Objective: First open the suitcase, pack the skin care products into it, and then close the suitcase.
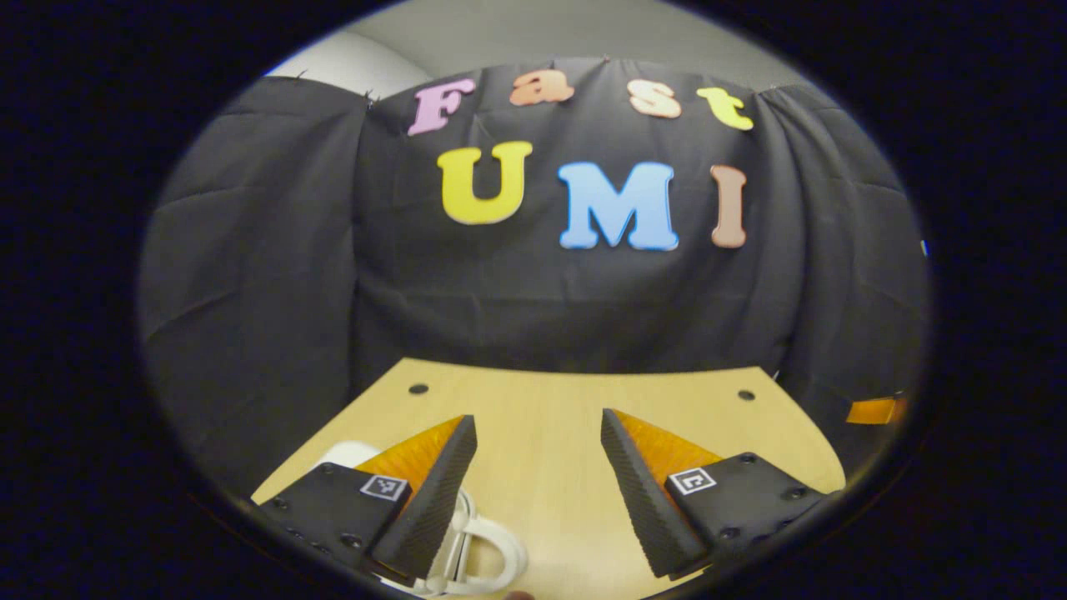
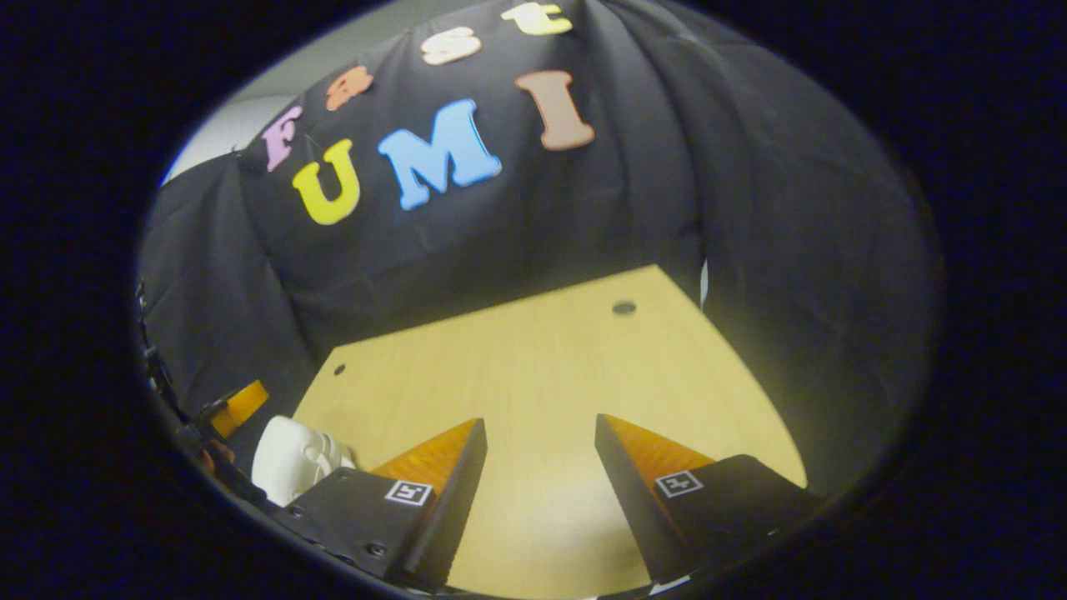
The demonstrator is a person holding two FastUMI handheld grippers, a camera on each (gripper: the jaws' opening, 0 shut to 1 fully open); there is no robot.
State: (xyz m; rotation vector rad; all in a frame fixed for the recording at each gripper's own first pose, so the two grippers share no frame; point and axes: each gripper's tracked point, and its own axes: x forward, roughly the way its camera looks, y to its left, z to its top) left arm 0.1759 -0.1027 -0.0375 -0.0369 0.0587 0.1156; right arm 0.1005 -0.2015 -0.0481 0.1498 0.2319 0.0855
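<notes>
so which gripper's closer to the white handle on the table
Left. The white handle lies just under and beside the left gripper, by its left finger. The right gripper hovers open above bare table; the handle isn't near its fingers.

Light wooden table (image 1: 550, 433), white suitcase (image 1: 479, 546) resting at its near-left edge

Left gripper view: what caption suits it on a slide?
Open left gripper hovers over a wooden table, a white handle beside it.
</notes>
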